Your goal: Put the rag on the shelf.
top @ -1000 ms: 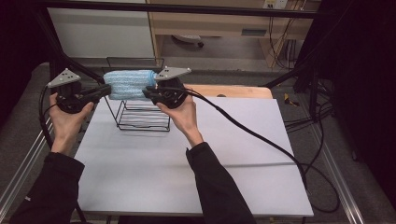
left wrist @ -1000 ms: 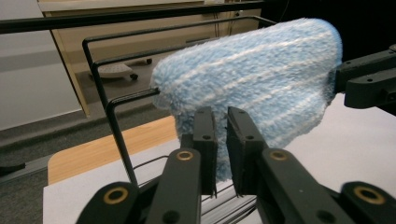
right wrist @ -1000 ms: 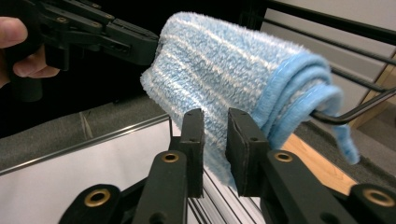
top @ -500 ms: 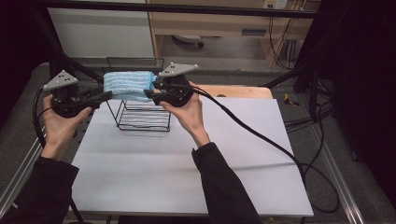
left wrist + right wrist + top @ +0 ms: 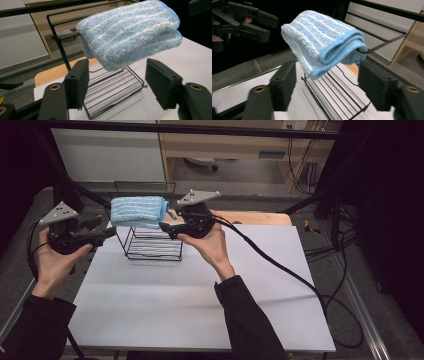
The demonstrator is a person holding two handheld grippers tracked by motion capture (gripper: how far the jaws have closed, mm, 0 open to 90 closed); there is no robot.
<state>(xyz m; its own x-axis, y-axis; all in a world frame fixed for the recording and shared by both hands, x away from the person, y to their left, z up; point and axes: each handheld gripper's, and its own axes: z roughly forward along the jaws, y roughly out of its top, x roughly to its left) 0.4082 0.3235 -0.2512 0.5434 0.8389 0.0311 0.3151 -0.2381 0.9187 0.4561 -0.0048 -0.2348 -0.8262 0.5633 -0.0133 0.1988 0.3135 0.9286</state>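
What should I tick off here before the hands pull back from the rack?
1. Towel draped over the rack's top bar: ok.
2. Left claw has just been opening, pads clear of the towel: ok.
3. Right claw has just been opening, nothing pinched: ok.
4. Rack standing upright on the table: ok.
5. Towel balanced well enough to stay once left alone: cannot tell.
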